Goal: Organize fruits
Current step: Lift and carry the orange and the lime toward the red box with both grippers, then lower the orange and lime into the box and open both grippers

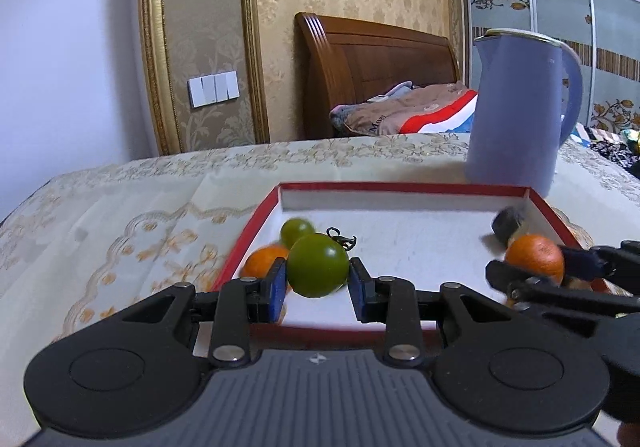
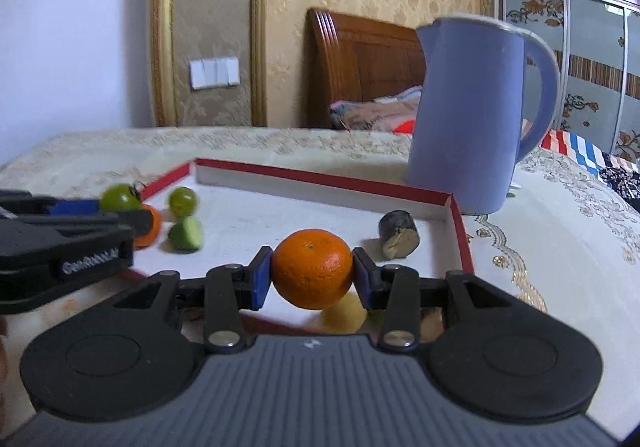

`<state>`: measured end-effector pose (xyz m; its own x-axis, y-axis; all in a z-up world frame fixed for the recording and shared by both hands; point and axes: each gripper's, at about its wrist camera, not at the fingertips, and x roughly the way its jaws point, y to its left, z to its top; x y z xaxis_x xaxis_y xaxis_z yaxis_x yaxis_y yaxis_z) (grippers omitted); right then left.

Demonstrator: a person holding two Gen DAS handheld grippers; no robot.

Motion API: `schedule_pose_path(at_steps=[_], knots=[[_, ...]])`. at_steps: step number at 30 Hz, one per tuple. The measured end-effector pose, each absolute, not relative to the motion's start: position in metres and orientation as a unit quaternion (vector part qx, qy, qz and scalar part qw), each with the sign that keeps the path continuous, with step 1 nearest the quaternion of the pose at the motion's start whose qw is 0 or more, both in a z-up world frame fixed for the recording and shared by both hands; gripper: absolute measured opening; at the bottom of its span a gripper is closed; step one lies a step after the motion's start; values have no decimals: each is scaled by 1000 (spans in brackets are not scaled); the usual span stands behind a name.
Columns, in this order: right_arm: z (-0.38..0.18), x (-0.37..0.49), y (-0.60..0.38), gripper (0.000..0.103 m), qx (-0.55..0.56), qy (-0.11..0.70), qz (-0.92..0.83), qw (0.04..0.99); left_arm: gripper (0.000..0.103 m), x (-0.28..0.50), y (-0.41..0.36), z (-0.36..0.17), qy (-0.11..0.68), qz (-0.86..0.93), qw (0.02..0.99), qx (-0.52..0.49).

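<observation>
From the left wrist camera, a round green fruit (image 1: 318, 265) is seen between the two blue pads of the left gripper (image 1: 318, 283). The pads are closed in on its two sides and the fruit is held above the floor of a red box (image 1: 256, 217) with a white inside. Just behind it, a second green fruit (image 1: 295, 231) and an orange one (image 1: 262, 263) are seen low in the box's left part. A small dark clip (image 1: 340, 238) lies on the white floor near them. At the right, the right gripper (image 1: 536, 267) is seen from the side, with an orange (image 1: 534, 257) held in it. A dark stub (image 1: 507, 225) lies in the box's far right corner. A blue jug (image 1: 520, 107) stands on the cloth behind the box.

From the right wrist camera, the orange (image 2: 312, 269) is squeezed between the blue pads of the right gripper (image 2: 312, 277), above the box's near edge. The dark stub (image 2: 399, 234) lies beside the right wall of the box (image 2: 320, 179). At the left, the left gripper (image 2: 100, 213) is seen with its green fruit (image 2: 119, 199). A cut green piece (image 2: 186, 234) and a green fruit (image 2: 183, 201) lie in the box nearby.
</observation>
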<state>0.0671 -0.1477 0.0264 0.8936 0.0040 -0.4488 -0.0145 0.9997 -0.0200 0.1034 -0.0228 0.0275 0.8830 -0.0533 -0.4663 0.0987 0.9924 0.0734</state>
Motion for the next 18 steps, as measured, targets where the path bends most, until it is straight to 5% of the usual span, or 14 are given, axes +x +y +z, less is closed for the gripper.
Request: schedule_pose_path(at_steps=[13,18], knots=[[9,119,-159,42,-7,278,-5,961,32,158,-40,5,274,-13,960,58],[16,107,-159,77,2,248,-12,969,33,159,-38,3,285,-13,957,48]])
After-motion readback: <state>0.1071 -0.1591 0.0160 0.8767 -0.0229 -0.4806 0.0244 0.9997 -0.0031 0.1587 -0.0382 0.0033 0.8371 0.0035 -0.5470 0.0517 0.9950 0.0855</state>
